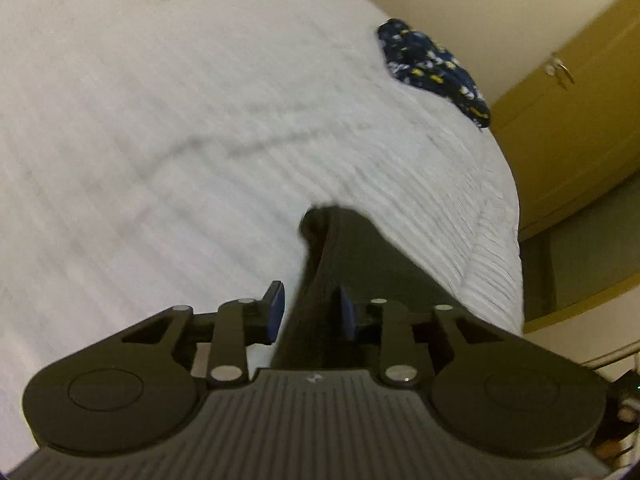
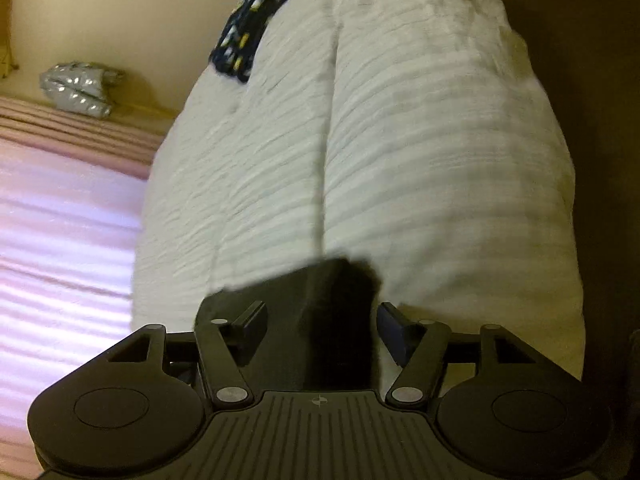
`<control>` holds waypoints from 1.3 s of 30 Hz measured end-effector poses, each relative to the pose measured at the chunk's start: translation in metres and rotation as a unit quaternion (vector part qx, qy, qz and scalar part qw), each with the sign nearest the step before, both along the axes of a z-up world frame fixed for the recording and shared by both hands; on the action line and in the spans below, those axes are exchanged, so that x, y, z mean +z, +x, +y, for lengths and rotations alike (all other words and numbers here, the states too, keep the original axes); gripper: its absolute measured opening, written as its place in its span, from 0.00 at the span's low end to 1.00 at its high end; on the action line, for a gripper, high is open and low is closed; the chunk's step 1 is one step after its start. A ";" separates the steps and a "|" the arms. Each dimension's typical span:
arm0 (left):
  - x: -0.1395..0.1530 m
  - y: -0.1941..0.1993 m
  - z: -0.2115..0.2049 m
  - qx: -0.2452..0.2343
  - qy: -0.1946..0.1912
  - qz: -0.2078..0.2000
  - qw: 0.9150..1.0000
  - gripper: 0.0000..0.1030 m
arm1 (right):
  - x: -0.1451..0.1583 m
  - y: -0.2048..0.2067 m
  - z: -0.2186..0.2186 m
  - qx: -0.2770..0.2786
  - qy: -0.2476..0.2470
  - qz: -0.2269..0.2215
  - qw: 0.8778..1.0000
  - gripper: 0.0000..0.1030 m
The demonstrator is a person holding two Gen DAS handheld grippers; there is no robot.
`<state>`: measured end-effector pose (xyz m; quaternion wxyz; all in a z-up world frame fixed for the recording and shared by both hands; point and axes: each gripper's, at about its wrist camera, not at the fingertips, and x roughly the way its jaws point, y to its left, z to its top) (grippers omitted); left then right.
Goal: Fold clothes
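Now both tongs [image 1: 308, 314] [image 2: 324, 330] straddle dark cloth [image 1: 360, 256] (jaws parted).

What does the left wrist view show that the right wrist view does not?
Only the left wrist view shows the yellow cupboard door beside the bed. Only the right wrist view shows the pink bedding and a silvery bundle. Both share the white quilt, the dark blue patterned garment lying on it, and dark cloth between open jaws: left gripper, right gripper.
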<state>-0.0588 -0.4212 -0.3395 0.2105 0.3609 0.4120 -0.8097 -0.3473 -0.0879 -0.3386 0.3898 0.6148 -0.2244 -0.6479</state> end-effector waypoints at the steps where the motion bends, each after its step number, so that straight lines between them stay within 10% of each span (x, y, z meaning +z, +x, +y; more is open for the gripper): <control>1: 0.003 0.009 0.006 -0.001 0.010 -0.005 1.000 0.30 | -0.002 0.007 0.004 0.004 0.001 -0.015 1.000 0.62; 5: 0.009 0.028 0.032 -0.021 0.039 -0.025 0.999 0.28 | -0.014 0.030 0.014 0.009 -0.004 -0.057 0.998 0.61; 8: 0.005 0.029 0.044 -0.048 0.011 -0.035 0.998 0.11 | -0.016 0.039 0.013 0.020 -0.002 -0.059 0.998 0.29; 13: 0.001 0.045 0.039 -0.050 -0.024 -0.025 0.998 0.10 | -0.005 0.045 0.015 0.049 -0.015 -0.006 0.999 0.19; 19: 0.006 0.043 0.050 -0.050 -0.062 -0.055 0.995 0.12 | -0.010 0.061 0.006 0.081 0.038 0.055 0.995 0.20; 23: 0.041 0.042 0.065 -0.036 -0.119 -0.069 0.990 0.17 | 0.020 0.062 0.007 0.096 0.083 0.124 0.984 0.44; 29: 0.062 0.031 0.088 -0.042 -0.142 -0.029 0.989 0.13 | 0.064 0.094 -0.016 0.173 0.065 0.294 0.938 0.44; 35: 0.012 0.026 0.097 -0.041 -0.120 -0.101 0.987 0.03 | 0.034 0.144 -0.040 0.310 0.109 0.391 0.860 0.44; 39: 0.032 0.050 0.098 0.016 -0.076 -0.092 0.993 0.03 | 0.043 0.146 -0.035 0.373 0.115 0.360 0.847 0.44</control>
